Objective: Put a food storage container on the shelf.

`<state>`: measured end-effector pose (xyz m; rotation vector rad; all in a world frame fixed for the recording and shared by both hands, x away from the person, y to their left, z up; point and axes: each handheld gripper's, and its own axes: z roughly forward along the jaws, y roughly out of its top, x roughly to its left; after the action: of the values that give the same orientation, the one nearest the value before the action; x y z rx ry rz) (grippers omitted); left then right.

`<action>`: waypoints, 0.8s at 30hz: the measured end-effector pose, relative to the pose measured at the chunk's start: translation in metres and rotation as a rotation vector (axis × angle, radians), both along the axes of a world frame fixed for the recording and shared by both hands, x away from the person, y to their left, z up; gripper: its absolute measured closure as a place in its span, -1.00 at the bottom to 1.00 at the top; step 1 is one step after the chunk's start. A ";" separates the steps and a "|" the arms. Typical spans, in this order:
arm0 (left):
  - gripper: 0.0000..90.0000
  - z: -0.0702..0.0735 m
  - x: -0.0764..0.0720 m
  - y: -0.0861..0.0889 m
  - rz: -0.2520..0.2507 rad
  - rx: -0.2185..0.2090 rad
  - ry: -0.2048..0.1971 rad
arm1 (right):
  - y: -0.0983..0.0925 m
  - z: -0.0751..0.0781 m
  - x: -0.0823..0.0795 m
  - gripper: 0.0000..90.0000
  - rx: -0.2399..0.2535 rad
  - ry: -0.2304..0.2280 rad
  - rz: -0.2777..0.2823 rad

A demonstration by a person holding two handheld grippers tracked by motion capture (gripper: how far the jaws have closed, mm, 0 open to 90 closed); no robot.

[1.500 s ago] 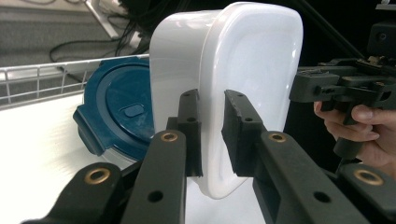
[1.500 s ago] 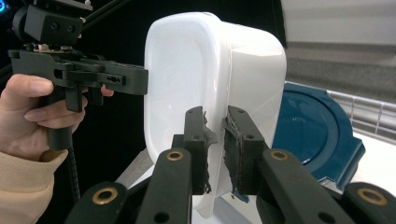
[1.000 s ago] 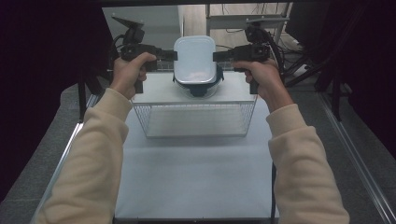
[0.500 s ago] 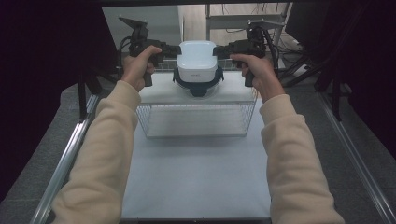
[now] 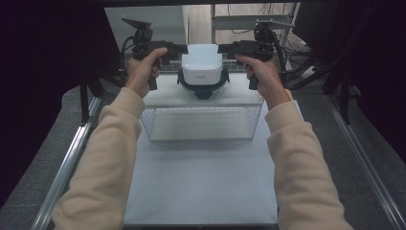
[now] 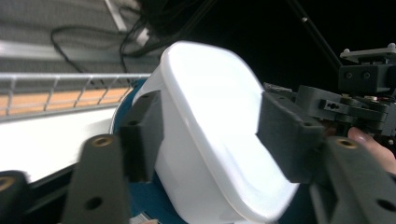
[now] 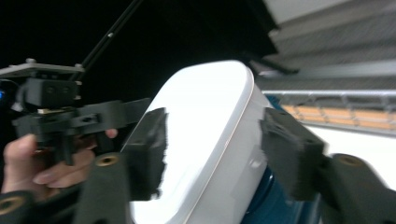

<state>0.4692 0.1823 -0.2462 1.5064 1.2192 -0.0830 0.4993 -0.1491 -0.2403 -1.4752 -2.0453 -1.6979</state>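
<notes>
You see the high view evenly lit on the pale counter (image 5: pixel 201 182) while both sides sink into near-black, and in both gripper views the white container (image 6: pixel 219 121) glares until its surface washes out, with the near black claw parts soft and blurred.

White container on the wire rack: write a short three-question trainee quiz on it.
1. True or false: the white container sits on a dark blue lid.
2. What bears the container: A) the wire rack, B) the floor?
3. The left gripper and right gripper stand on ___ sides of the container.

Key: 1 true; 2 A; 3 opposite.
</notes>
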 end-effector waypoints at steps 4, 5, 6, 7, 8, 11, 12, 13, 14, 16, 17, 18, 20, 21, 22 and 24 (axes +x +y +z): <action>-0.31 0.005 -0.017 0.005 0.021 0.049 -0.071 | -0.003 0.006 -0.014 -0.34 -0.042 -0.082 0.011; -0.33 0.005 -0.022 0.007 0.023 0.049 -0.084 | -0.004 0.008 -0.018 -0.36 -0.054 -0.101 0.010; -0.35 0.005 -0.027 0.009 0.025 0.056 -0.099 | -0.005 0.009 -0.023 -0.37 -0.057 -0.125 0.013; -0.37 0.005 -0.033 0.012 0.025 0.072 -0.115 | -0.008 0.009 -0.031 -0.39 -0.071 -0.169 0.031; -0.37 0.005 -0.039 0.013 0.025 0.091 -0.129 | -0.008 0.009 -0.031 -0.39 -0.071 -0.169 0.031; -0.39 0.003 -0.055 0.019 0.009 0.135 -0.172 | -0.015 0.008 -0.047 -0.40 -0.113 -0.236 0.064; -0.39 0.003 -0.059 0.020 0.009 0.143 -0.183 | -0.016 0.007 -0.051 -0.41 -0.123 -0.248 0.068; -0.39 0.002 -0.064 0.021 0.003 0.149 -0.190 | -0.016 0.007 -0.051 -0.41 -0.123 -0.248 0.068; -0.39 0.001 -0.067 0.021 0.005 0.149 -0.195 | -0.017 0.006 -0.054 -0.41 -0.132 -0.253 0.073; -0.39 -0.001 -0.073 0.023 0.003 0.163 -0.206 | -0.019 0.005 -0.061 -0.41 -0.149 -0.273 0.078; -0.40 -0.002 -0.076 0.023 0.002 0.171 -0.211 | -0.020 0.003 -0.066 -0.41 -0.158 -0.285 0.086; -0.40 -0.003 -0.079 0.023 0.003 0.179 -0.217 | -0.020 0.003 -0.066 -0.41 -0.158 -0.285 0.086; -0.40 -0.006 -0.086 0.022 -0.003 0.183 -0.219 | -0.021 0.001 -0.073 -0.42 -0.160 -0.300 0.099; -0.40 -0.009 -0.095 0.022 -0.006 0.198 -0.232 | -0.023 -0.002 -0.080 -0.42 -0.165 -0.316 0.107; -0.40 -0.009 -0.095 0.022 -0.006 0.198 -0.232 | -0.023 -0.002 -0.080 -0.42 -0.165 -0.316 0.107; -0.41 -0.014 -0.104 0.022 -0.007 0.217 -0.242 | -0.026 -0.005 -0.087 -0.43 -0.171 -0.328 0.114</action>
<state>0.3650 0.2045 -0.2598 1.6549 1.0524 0.2282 0.4122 -0.1750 -0.2457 -1.1542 -2.4410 -1.8623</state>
